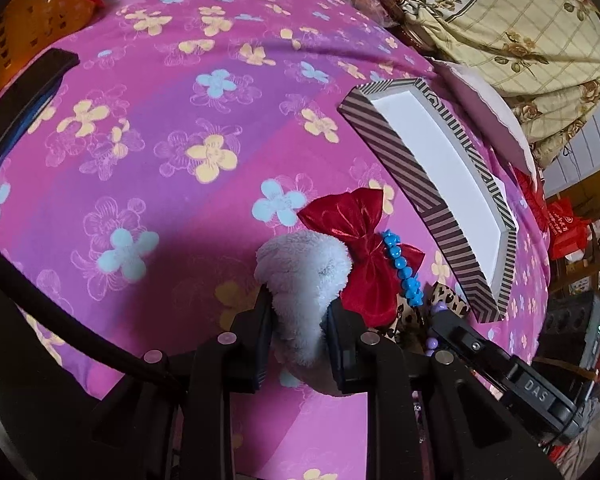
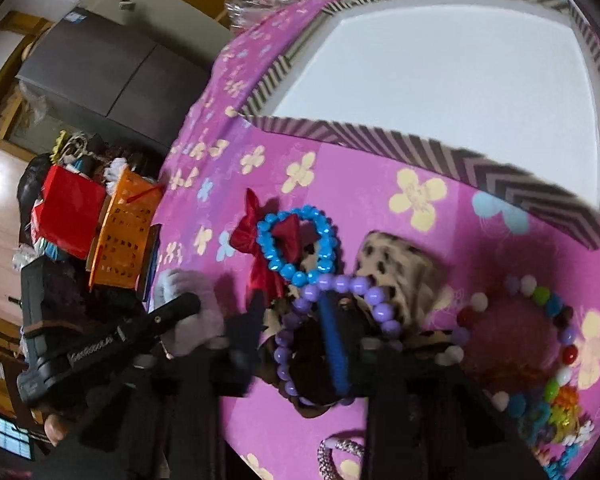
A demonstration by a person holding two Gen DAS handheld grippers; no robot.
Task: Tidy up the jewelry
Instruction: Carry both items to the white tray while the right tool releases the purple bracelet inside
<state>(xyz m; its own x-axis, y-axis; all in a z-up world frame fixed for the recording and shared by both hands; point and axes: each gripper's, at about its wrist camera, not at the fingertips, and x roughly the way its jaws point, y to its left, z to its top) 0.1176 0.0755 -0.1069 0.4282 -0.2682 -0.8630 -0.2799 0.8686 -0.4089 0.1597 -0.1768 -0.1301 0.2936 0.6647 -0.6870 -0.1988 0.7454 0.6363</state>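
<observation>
My left gripper (image 1: 300, 304) is shut on a white fluffy scrunchie (image 1: 304, 268), low over the pink flowered cloth (image 1: 172, 80). Just right of it lie a red satin bow (image 1: 360, 248) and a blue bead bracelet (image 1: 402, 268). In the blurred right wrist view my right gripper (image 2: 300, 320) has a purple bead bracelet (image 2: 380, 308) and a blue strip (image 2: 332, 344) between its fingers, and it looks closed on the beads. The open striped box (image 2: 380, 132) with a white inside stands beyond. The bracelet (image 2: 296, 240) rings the bow (image 2: 252, 224).
A leopard-print piece (image 2: 396, 264) lies by the purple beads. A multicoloured bead bracelet (image 2: 556, 312) rests on a pink fuzzy scrunchie (image 2: 512, 340), and a sparkly silver bangle (image 2: 340, 452) lies near the bottom. An orange basket (image 1: 40, 12) and a dark flat case (image 1: 24, 100) sit far left.
</observation>
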